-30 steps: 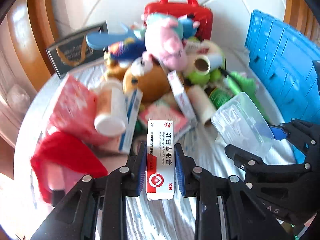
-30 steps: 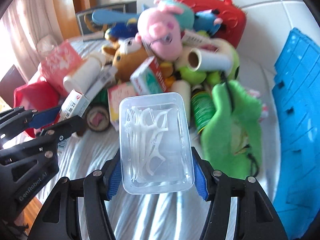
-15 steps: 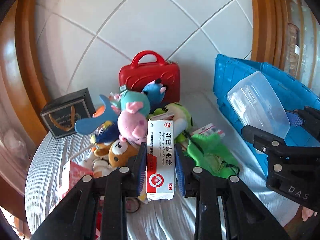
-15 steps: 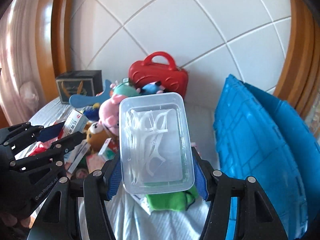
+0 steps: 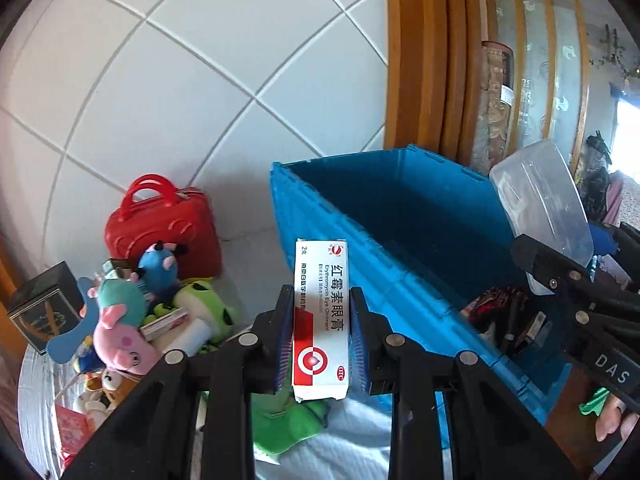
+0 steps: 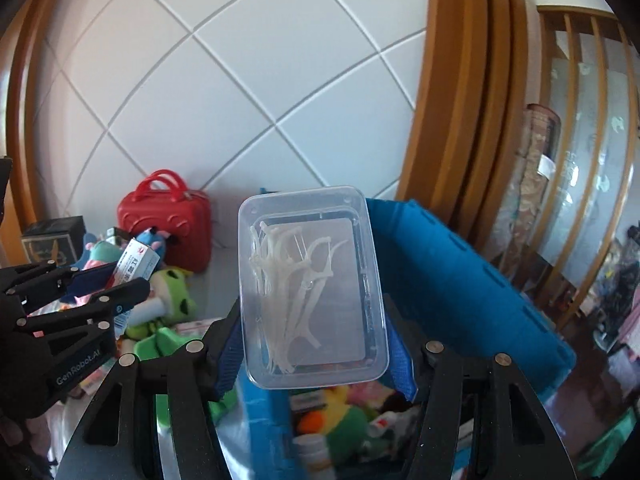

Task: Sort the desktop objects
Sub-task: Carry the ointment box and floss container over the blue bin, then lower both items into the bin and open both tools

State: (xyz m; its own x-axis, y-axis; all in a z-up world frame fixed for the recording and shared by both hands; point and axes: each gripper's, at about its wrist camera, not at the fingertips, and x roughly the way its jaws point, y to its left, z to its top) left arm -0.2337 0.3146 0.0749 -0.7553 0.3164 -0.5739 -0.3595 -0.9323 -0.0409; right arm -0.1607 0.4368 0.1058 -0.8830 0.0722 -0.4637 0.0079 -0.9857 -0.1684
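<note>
My left gripper (image 5: 320,336) is shut on a white and red ointment box (image 5: 321,320), held upright in the air just left of the blue crate (image 5: 392,256). My right gripper (image 6: 314,344) is shut on a clear plastic box of white floss picks (image 6: 310,284), held above the blue crate (image 6: 460,280). In the left wrist view the clear box (image 5: 544,208) hangs over the crate's right side. In the right wrist view the left gripper (image 6: 120,280) with the ointment box (image 6: 134,268) is at the left.
A pile of plush toys (image 5: 120,320), a red case (image 5: 160,232) and a dark box (image 5: 40,304) lie on the table at the left. The crate holds several items (image 6: 340,432). A tiled wall stands behind, and a wooden frame (image 5: 424,60) at the right.
Both grippers have risen and swung right with their loads, from over the toy pile to the blue crate. The right gripper's box is now above the crate's inside.
</note>
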